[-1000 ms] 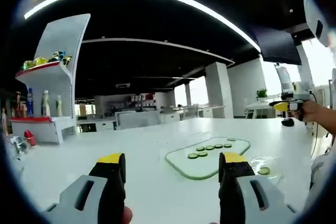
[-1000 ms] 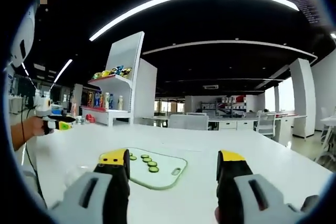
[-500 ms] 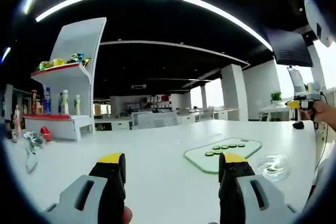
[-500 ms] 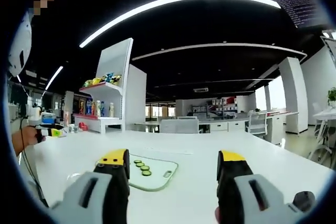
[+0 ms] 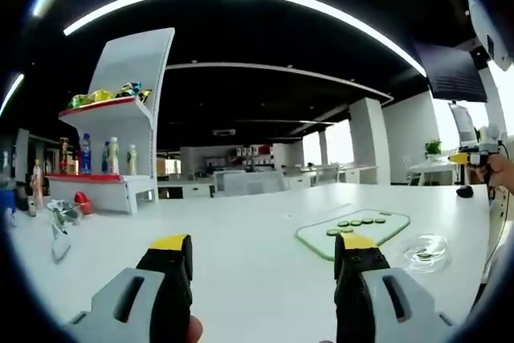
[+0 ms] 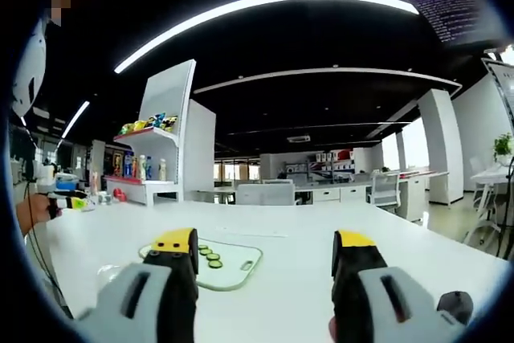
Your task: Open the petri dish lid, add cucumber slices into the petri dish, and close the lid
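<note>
A pale green cutting board (image 5: 353,230) lies on the white table, with a row of cucumber slices (image 5: 355,222) on it. To its right stands the clear petri dish (image 5: 426,251), one slice inside. My left gripper (image 5: 259,256) is open and empty, held above the table short of the board. In the right gripper view the same board (image 6: 228,263) and cucumber slices (image 6: 210,257) show behind the left jaw, and the petri dish (image 6: 112,275) sits at the left. My right gripper (image 6: 264,255) is open and empty. The other gripper (image 5: 474,155) is held by a hand at the far right.
The white table (image 5: 241,230) stretches wide. A small dark object (image 6: 454,304) lies at its right edge. A white shelf unit (image 5: 112,142) with bottles and snack bags stands behind, left. Small items (image 5: 60,222) lie at the far left of the table.
Both cameras have swung: the board and dish shifted right in the left gripper view and left in the right gripper view. Both jaws stayed open.
</note>
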The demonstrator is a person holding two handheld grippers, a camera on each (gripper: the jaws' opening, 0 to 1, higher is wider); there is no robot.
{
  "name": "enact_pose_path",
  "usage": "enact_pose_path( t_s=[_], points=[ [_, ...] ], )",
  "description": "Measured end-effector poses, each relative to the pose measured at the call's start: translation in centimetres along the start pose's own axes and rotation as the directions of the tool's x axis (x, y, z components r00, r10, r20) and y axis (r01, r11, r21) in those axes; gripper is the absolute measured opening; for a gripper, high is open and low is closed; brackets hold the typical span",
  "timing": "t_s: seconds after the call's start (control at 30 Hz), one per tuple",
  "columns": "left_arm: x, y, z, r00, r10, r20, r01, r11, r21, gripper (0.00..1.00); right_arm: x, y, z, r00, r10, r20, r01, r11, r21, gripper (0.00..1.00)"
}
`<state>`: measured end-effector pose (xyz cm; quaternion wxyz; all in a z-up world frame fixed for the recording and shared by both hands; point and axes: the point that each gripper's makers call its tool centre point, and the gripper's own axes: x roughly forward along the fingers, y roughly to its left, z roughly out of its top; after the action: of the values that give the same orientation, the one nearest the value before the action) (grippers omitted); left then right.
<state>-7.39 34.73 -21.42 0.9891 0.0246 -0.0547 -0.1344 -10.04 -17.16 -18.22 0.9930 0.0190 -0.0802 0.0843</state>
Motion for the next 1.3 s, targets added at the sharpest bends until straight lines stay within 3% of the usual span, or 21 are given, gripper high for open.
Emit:
enact_pose_path(
  t_s=[0.63, 1.3],
  points=[
    [-1.6, 0.8, 0.2, 0.999, 0.032, -0.001, -0.032, 0.999, 0.015, 0.72, -4.2, -3.0, -0.3, 0.993, -0.103, -0.051, 0.100, 0.994, -0.052, 0.69],
    [-1.3, 0.0, 1.6, 1.000, 0.019, 0.021, -0.019, 1.000, 0.020, 0.72, -4.3, -3.2, 0.6, 0.993, -0.121, -0.017, 0.120, 0.991, -0.053, 0.69]
  ],
)
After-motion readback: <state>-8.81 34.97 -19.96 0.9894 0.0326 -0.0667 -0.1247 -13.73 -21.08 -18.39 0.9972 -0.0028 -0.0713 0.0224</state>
